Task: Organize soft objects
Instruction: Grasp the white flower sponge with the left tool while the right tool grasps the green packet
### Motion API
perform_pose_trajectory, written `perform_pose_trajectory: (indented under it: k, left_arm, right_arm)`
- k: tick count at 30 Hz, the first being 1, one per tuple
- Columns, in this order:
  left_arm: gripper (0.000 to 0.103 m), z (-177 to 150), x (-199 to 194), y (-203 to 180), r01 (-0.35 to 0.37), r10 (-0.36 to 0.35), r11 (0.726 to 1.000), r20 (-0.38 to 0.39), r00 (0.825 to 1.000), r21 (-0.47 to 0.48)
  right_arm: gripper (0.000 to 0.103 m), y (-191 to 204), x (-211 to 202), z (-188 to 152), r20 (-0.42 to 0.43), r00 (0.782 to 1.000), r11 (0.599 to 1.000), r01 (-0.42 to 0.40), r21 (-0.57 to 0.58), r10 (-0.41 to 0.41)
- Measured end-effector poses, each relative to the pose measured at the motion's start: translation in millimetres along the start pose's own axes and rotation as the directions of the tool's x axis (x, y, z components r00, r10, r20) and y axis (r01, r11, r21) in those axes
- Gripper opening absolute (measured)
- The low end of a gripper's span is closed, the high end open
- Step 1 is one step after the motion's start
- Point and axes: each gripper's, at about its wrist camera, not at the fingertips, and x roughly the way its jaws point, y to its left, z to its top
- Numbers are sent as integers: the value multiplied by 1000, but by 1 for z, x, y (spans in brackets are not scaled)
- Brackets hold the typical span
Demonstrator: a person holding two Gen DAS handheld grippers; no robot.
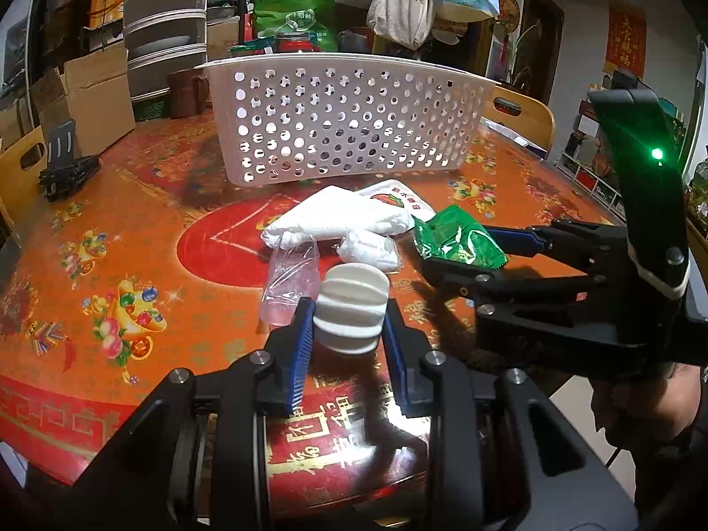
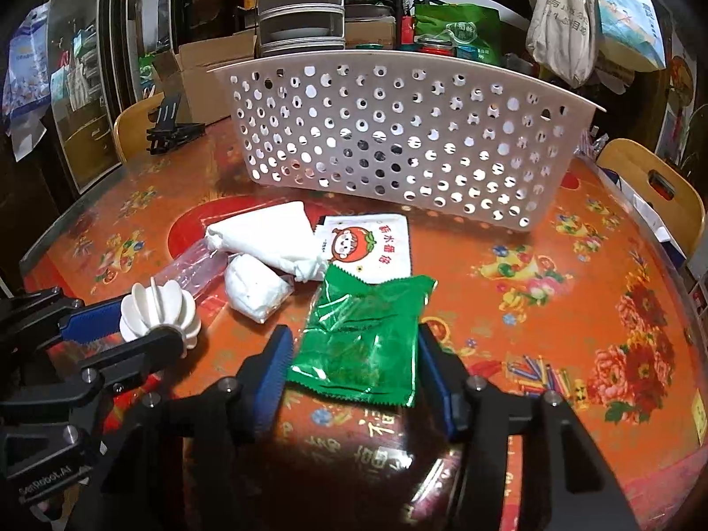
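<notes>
My left gripper (image 1: 349, 318) is shut on a white ribbed soft ball (image 1: 352, 307), held just above the table; it also shows in the right wrist view (image 2: 157, 307). My right gripper (image 2: 354, 354) has its blue pads on both edges of a green foil packet (image 2: 367, 336), which also shows in the left wrist view (image 1: 458, 239). On the table lie a white folded cloth (image 2: 265, 239), a small white bagged bundle (image 2: 254, 287), a clear plastic bag (image 1: 290, 283) and a white tomato-print sachet (image 2: 367, 248). A white perforated basket (image 1: 349, 124) stands behind them.
The round table has a red-orange flowered cover (image 1: 132, 265). A black stand (image 1: 66, 168) and cardboard boxes (image 1: 88, 97) are at the far left. Wooden chair backs (image 2: 655, 186) stand at the table's edge. Bags hang behind the basket.
</notes>
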Motion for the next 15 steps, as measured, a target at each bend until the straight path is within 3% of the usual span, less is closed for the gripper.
perform_pose_trajectory:
  k: [15]
  left_arm:
    - [28, 2, -7, -7, -8, 8, 1000, 21, 1000, 8]
  right_arm:
    - [46, -21, -18, -5, 40, 998, 996, -47, 70, 44]
